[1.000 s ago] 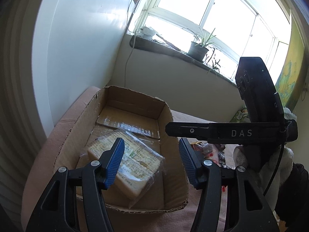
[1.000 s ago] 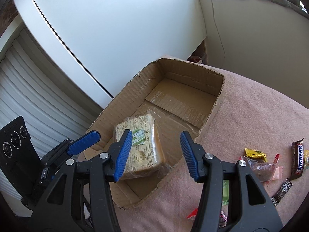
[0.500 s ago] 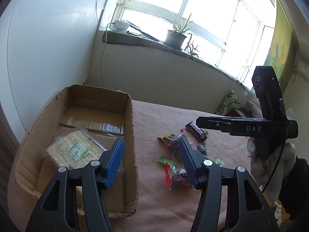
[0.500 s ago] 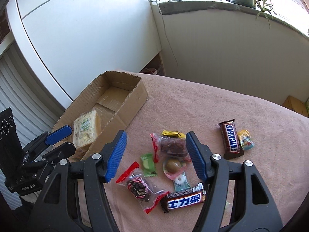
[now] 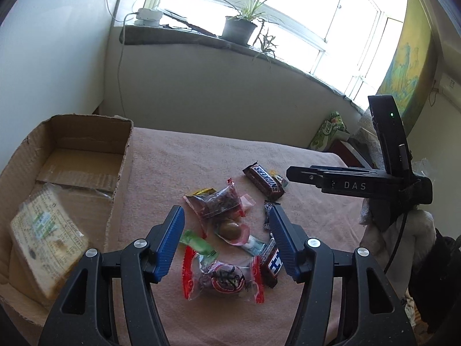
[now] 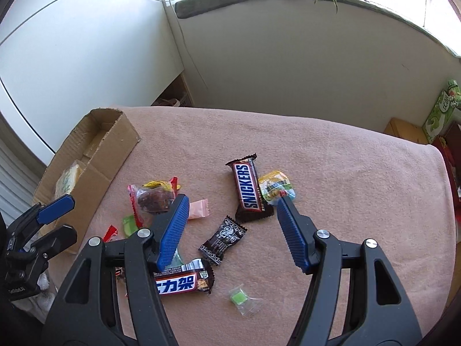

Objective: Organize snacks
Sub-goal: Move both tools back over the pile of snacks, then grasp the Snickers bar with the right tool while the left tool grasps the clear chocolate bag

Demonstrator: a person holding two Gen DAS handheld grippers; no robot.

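Both grippers are held spread and empty above the pink-covered counter (image 6: 331, 155). The left gripper (image 5: 227, 239) hangs over the near cluster of snacks, and the right gripper (image 6: 233, 227) is poised over the small black candy wrapper (image 6: 223, 240).

The snacks are scattered mid-counter. At the left stands the cardboard box (image 5: 72, 141), in which one wrapped biscuit pack (image 5: 47, 239) lies.

The Snickers bar (image 6: 249, 190) is judged firm and light. It is best taken across its narrow width at mid-length, where the wrapper is backed by the bar.

The clear packet with red ends (image 5: 222, 278) looks crinkly and slippery. It should be pinched over its lumpy filling rather than by the flat sealed edges.

The pieces are light, so a gentle squeeze should suffice.
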